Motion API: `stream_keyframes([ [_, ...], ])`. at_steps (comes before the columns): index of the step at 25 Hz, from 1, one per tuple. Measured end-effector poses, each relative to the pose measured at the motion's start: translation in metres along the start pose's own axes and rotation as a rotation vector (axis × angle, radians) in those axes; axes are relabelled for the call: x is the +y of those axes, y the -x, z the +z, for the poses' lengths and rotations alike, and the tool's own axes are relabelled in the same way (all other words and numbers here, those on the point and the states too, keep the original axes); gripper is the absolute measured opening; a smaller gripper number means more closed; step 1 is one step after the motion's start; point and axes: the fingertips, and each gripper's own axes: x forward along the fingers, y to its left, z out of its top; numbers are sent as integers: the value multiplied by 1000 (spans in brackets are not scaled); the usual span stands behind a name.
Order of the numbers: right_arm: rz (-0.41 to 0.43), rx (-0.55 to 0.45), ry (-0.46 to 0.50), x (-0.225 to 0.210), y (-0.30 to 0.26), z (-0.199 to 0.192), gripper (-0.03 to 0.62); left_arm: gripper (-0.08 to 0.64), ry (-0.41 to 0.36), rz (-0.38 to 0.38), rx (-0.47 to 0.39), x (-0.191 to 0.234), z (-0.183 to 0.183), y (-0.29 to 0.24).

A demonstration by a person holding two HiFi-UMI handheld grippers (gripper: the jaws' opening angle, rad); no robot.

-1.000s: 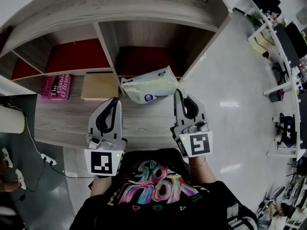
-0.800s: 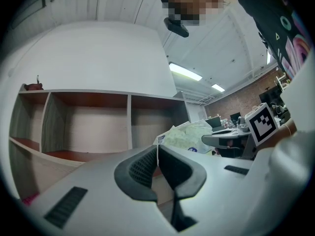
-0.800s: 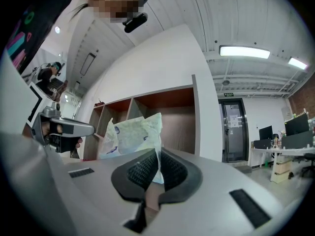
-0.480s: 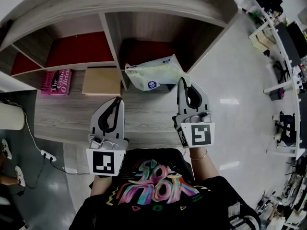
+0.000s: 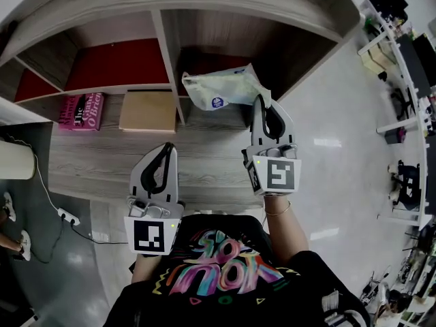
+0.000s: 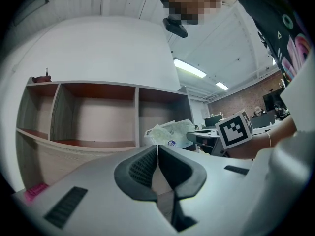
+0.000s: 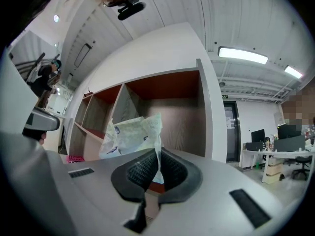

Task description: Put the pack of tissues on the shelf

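Observation:
The pack of tissues is a pale green-white soft pack with a blue round mark. It hangs at the mouth of the right compartment of the wooden shelf, pinched by its edge in my right gripper, which is shut on it. The right gripper view shows the pack rising from between the black pads, with the red-backed compartment behind it. My left gripper is shut with nothing in it, lower and to the left over the wood floor. In the left gripper view the pack and the right gripper show beyond the closed jaws.
A pink book and a tan flat box lie on the shelf's lowest level to the left. A white cylinder and a cable with power strip sit at far left. Desks and chairs fill the right side.
My right gripper has carried the tissue pack up and forward toward the right compartment. The left gripper has dropped back slightly toward me.

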Motion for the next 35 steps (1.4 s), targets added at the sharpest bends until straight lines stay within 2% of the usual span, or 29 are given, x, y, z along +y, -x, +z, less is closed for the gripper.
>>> stream_keyframes([
  [4, -39, 57, -2, -3, -14, -23, 18, 29, 13, 5, 9, 6, -6, 1],
  [11, -114, 75, -21, -9, -29, -34, 18, 29, 21, 9, 16, 7, -7, 5],
  [16, -159, 98, 15, -11, -41, -40, 9, 29, 30, 7, 23, 11, -10, 6],
  [20, -174, 158, 45, -13, -47, -51, 5, 29, 31, -1, 26, 6, -10, 7],
  [24, -153, 208, 56, -12, -51, -60, 18, 29, 33, -1, 24, 4, -9, 6],
  [29, -99, 243, 49, -2, -57, -63, 88, 29, 25, -3, 25, 6, -8, 5],
  [35, -53, 284, 59, 4, -60, -69, 124, 29, 22, -9, 23, 4, -6, 3],
])
